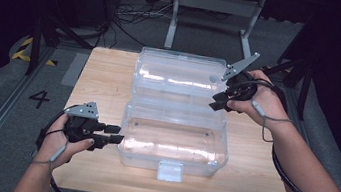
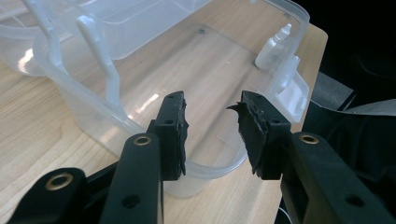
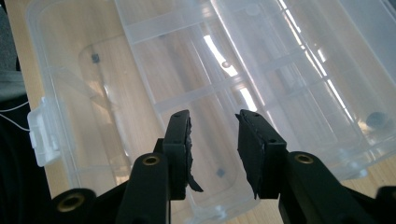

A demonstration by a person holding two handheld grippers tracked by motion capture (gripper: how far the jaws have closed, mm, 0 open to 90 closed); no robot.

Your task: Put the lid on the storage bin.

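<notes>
A clear plastic box lies open on the wooden table, its white latch at the front edge. Its lid is folded back behind it. My left gripper sits at the box's left end, open, and in the left gripper view its jaws straddle the end rim without pressing on it. My right gripper hovers at the right end by the hinge line, tilted down. In the right gripper view it stands open above the ribbed, divided clear panels, holding nothing.
The latch and the table's near edge lie at the left of the right gripper view. A metal frame and cables stand on the floor behind the table. A floor marking "4" lies to the left.
</notes>
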